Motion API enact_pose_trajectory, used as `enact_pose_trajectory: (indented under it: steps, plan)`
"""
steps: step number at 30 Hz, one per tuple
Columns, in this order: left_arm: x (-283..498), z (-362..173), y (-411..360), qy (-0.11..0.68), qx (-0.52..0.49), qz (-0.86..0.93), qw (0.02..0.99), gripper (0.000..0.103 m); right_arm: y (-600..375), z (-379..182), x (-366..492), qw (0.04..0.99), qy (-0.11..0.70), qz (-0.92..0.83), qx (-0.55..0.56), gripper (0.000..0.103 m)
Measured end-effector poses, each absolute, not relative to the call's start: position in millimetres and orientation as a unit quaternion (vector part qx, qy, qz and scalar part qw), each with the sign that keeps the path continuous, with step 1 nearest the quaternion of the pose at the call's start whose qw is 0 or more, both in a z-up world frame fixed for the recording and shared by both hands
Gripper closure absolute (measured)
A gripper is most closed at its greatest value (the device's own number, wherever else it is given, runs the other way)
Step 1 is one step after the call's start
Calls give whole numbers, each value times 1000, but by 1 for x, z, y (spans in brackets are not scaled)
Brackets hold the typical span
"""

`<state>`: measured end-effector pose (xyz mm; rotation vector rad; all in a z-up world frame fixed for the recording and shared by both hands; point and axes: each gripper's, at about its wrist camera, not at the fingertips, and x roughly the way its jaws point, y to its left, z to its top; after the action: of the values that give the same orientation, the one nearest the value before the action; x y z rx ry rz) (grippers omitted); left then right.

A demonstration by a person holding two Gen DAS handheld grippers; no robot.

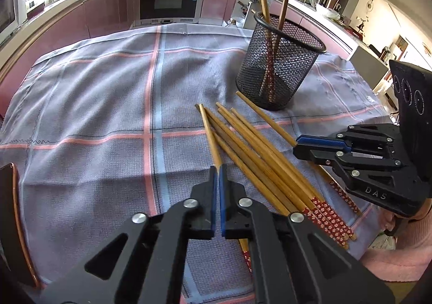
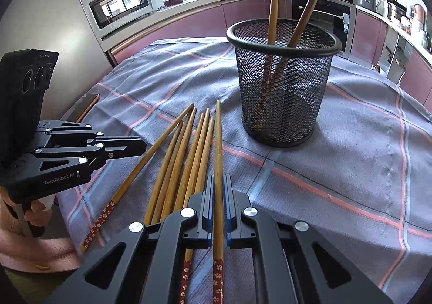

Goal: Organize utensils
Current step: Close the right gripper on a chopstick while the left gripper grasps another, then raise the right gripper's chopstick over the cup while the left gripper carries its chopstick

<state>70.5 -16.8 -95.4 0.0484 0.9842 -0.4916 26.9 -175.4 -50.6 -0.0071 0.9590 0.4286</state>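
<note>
Both jaws are clamped, one chopstick [image 2: 218, 158] each, long axes pointed far toward the cup [image 2: 282, 82], nearer the right gripper [image 2: 218, 182]; left gripper [image 1: 218, 169].

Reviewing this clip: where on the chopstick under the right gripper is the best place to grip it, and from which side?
Mid-shaft, from above, jaws across its width. The chopstick lies flat on the cloth, clear of its neighbours there. The right gripper is shut on it about that way.
</note>
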Motion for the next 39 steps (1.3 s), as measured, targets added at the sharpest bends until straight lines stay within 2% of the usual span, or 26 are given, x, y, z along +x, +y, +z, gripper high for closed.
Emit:
enact_pose_trajectory:
  steps: [3,9,12,14,16,17,19,20,24,39]
  plan:
    - [71,-97,-19,465,30,-234,853,87,-172,-53,28,864,461,203,-9,97]
    - [78,-101,-26,468,43,-233,851,82,-166,-56,30,867,460,191,-30,96]
    - [82,-105,-30,470,49,-233,850,82,-160,-56,33,869,457,185,-47,88]
    - [85,-104,-33,471,51,-232,850,82,-157,-56,35,870,454,182,-58,86]
    - [87,-105,-35,471,52,-228,851,91,-154,-56,38,871,451,180,-68,86]
    - [88,-105,-35,470,49,-226,852,91,-153,-56,39,871,451,181,-68,86]
    - [88,-105,-35,468,48,-223,854,91,-153,-56,41,870,452,187,-64,90]
    - [88,-105,-35,468,46,-222,854,91,-153,-56,41,869,454,190,-61,98]
    - [86,-102,-32,465,30,-228,855,96,-157,-52,40,869,452,196,-42,98]
    - [59,-24,-7,378,-15,-288,880,96,-191,11,18,895,367,250,39,98]
